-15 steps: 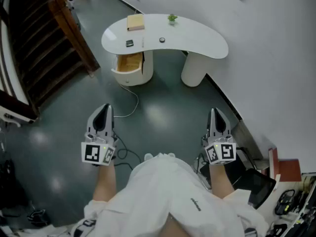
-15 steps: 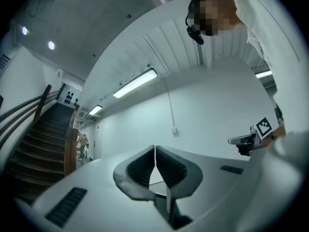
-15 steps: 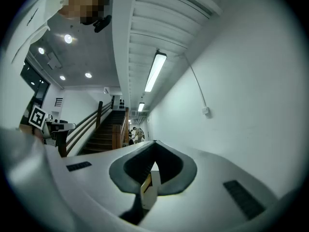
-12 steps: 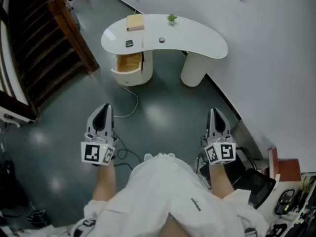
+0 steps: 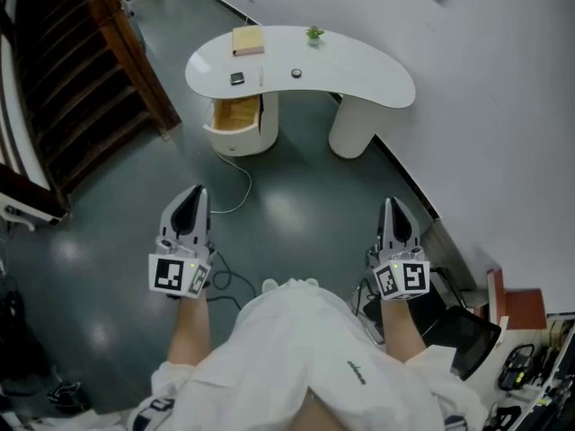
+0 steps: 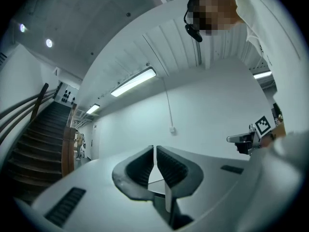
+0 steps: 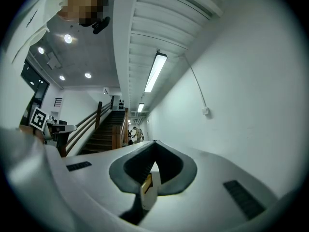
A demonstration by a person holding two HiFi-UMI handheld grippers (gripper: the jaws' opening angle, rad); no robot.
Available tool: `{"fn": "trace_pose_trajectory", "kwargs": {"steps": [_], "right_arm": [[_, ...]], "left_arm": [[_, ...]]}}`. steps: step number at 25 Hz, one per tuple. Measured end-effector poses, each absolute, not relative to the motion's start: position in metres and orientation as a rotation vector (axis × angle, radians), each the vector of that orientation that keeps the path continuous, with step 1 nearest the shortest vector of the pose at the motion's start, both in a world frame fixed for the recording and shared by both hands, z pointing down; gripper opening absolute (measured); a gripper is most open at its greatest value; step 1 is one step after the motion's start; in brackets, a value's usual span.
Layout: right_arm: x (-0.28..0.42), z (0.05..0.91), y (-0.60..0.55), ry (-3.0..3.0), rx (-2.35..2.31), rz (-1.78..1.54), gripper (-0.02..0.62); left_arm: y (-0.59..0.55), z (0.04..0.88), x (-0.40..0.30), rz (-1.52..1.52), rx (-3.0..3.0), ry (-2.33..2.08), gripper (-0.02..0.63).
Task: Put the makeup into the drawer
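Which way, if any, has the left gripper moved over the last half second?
No, it hasn't moved. The left gripper hangs the same distance from the white desk and the cable on the floor as before.

No legible text, dark print (image 5: pixel 356 372) on white garment (image 5: pixel 296 344) unreadably small

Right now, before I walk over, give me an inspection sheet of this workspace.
Surface: white desk, mostly bare.
Job's things: small dark item and small round item on the desk, maybe makeup; drawer open below.
Clutter: tan box, small plant on the desk.
Tools: left tool and right tool shut, empty, far short of the desk.
Cables: white cable trailing from below the drawer.
Surroundings: staircase left, wall right.
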State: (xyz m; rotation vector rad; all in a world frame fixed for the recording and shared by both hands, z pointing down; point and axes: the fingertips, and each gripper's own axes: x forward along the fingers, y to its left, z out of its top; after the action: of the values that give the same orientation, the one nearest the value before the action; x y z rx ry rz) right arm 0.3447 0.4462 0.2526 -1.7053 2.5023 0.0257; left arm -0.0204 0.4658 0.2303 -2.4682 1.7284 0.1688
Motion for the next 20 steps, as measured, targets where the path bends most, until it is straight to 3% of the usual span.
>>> {"fn": "trace_pose_trajectory", "kwargs": {"steps": [3, 5, 8, 14, 20], "right_arm": [[0.341, 0.252, 0.449, 2.498, -1.722, 0.028, 0.017], [0.337, 0.253, 0.451, 2.494, -1.737, 0.028, 0.017], [0.329, 0.255, 0.455, 2.489, -1.759, 0.029, 0.017], [0.309, 0.261, 0.467, 2.478, -1.797, 0.028, 0.017], [0.297, 0.262, 0.472, 2.493, -1.823, 0.022, 0.017]], "left_arm": [[0.463, 0.233, -0.019, 0.169, -2.516, 1.691, 0.065], [0.461, 0.236, -0.021, 0.178, -2.541, 1.676, 0.209], [0.461, 0.241, -0.028, 0.170, -2.544, 1.666, 0.299], [0.461, 0.258, -0.047, 0.152, -2.577, 1.671, 0.356], [0.463, 0.268, -0.058, 0.127, -2.597, 1.685, 0.364]]}}
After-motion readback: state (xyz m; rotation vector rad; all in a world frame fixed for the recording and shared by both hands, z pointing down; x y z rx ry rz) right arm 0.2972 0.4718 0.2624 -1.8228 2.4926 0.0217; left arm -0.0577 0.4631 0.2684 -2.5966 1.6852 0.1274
